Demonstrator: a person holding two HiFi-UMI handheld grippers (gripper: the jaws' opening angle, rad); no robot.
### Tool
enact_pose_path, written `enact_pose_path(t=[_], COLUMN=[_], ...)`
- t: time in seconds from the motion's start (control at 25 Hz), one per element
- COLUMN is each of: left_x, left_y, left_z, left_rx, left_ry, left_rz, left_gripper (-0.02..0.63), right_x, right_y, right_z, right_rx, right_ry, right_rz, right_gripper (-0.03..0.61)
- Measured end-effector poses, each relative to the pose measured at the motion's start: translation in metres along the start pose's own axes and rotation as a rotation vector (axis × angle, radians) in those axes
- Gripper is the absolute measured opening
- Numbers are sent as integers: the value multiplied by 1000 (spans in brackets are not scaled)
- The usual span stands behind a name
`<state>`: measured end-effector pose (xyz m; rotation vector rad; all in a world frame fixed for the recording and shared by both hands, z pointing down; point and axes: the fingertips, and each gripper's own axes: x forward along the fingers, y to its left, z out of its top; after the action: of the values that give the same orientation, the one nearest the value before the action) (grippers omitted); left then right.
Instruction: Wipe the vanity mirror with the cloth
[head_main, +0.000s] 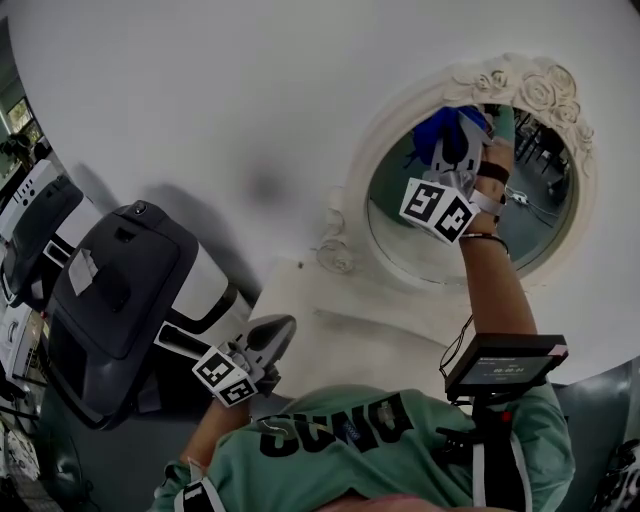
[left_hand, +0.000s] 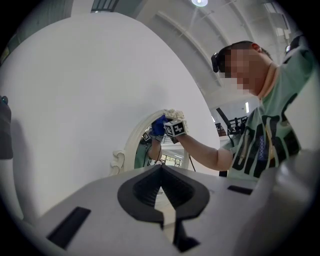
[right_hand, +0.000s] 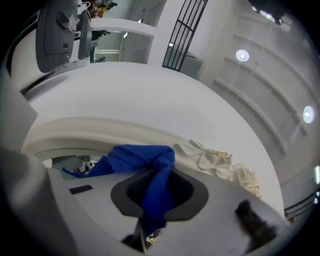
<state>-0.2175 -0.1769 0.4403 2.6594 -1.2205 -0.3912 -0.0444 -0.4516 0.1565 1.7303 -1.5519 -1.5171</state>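
An oval vanity mirror (head_main: 470, 215) in an ornate cream frame (head_main: 530, 85) stands on the white table (head_main: 200, 100) at the upper right. My right gripper (head_main: 455, 140) is shut on a blue cloth (head_main: 437, 125) and holds it against the top of the glass, just under the frame's roses. In the right gripper view the cloth (right_hand: 157, 187) runs between the jaws and bunches against the frame (right_hand: 220, 162). My left gripper (head_main: 283, 328) hangs low, near the mirror's foot, shut and with nothing in it (left_hand: 161, 167). The left gripper view shows the mirror (left_hand: 145, 145) and the cloth (left_hand: 158, 125).
A black office chair (head_main: 120, 300) stands close on the left of the table, with a second seat (head_main: 30, 220) behind it. A small black screen unit (head_main: 505, 365) is strapped near my right arm. Black railings (right_hand: 182, 30) show beyond the table.
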Motion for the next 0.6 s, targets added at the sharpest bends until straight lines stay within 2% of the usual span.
enact_pose_path(t=[0.08,0.2,0.32,0.44,0.6], left_x=[3,8,7,1,-5], left_y=[1,0,-1,2,4], left_z=[-2,-8,-16,-26,-40], left_rx=[-7,-19,-36,-58,-91], left_ry=[6,18,46,69,93], left_rz=[-6,-15,-14,5,26], left_gripper=[9,9,9,9,9], right_x=[-7,-29,-64,-108,-184], right_y=[33,112,194,272,361], right_z=[11,21,9,-24,-104], right_rx=[-47,-140,-200,-308,-453], right_ry=[-47,-125,-164,-174,-127], right_rz=[63,177,315,484,774], right_gripper=[49,49,49,49,48])
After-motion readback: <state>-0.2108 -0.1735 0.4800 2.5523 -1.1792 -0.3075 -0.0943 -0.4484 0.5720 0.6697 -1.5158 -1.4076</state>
